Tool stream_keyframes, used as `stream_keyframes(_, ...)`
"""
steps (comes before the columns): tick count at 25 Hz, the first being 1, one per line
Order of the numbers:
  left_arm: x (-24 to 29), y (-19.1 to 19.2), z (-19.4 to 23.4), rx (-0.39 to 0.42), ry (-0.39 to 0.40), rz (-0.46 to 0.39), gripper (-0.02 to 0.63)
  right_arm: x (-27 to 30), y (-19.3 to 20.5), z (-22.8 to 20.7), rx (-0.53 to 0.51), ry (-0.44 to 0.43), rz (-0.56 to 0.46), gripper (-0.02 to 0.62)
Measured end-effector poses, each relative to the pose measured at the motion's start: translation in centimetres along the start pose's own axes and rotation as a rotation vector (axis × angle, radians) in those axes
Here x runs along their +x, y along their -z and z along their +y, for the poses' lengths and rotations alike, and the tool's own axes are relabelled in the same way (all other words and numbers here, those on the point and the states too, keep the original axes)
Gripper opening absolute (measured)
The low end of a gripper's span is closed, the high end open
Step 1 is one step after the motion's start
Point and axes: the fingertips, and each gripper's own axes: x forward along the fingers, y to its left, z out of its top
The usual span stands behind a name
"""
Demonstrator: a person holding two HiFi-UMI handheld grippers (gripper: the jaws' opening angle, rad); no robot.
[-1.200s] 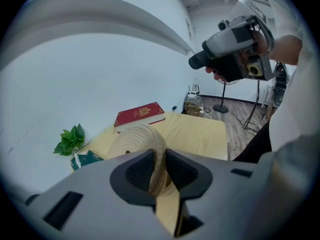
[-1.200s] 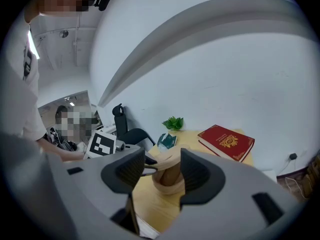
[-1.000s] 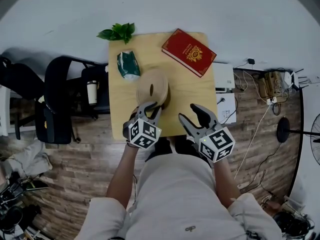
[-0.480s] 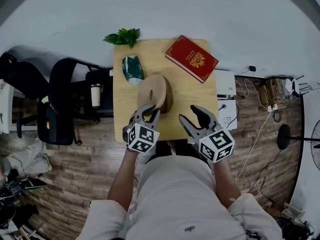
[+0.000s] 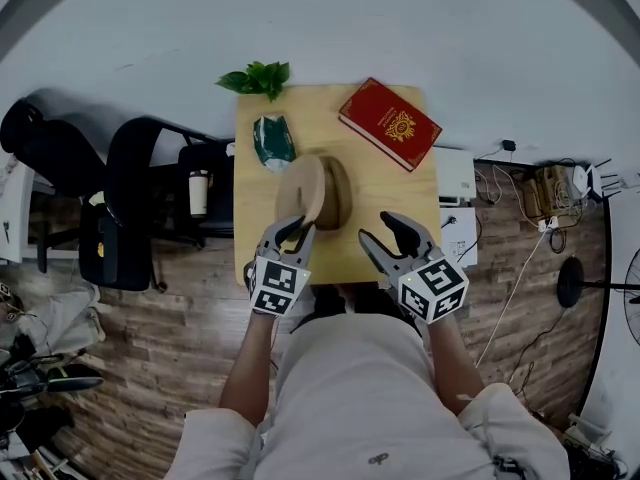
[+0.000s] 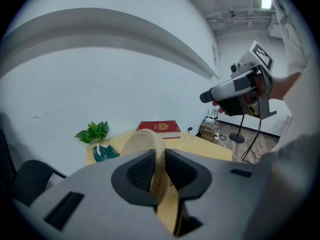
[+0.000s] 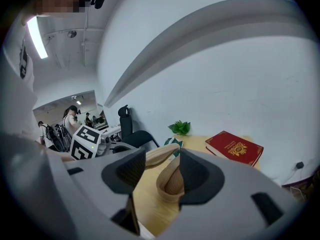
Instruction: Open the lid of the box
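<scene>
Lid-lift in progress: left tool (image 5: 293, 227) is pinching the rim of the lid (image 5: 302, 190), tipped near upright over the box (image 5: 340, 196), mid-worktop (image 5: 375, 173), near-left of the red book (image 5: 389, 124). Right tool (image 5: 374, 225) is spread and empty. Next, probably: swing the lid clear and set it down.

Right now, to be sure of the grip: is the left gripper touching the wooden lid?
Touching. In the left gripper view, the left gripper is clamped on the wooden lid, one pad against each face.
</scene>
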Motion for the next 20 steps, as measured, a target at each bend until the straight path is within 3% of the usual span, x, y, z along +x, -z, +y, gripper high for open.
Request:
stream_keyframes(8, -3.1, -0.9, 1.8, -0.156, -0.027, -0.087, 0.063, 1.1, -0.9, 0.3, -0.021, -0.021, -0.011, 0.184)
stream_keyframes(17, -6.6, -4.6, 4.0, -0.348, -0.012, -0.278, 0.063, 2.1, -2.4, -0.3, -0.034, -0.027, -0.027, 0.175)
stream_keyframes(20, -7.3, -5.5, 4.2, -0.363, -0.010, -0.314, 0.063, 2.2, -2.9, -0.5, -0.039, -0.027, -0.033, 0.166)
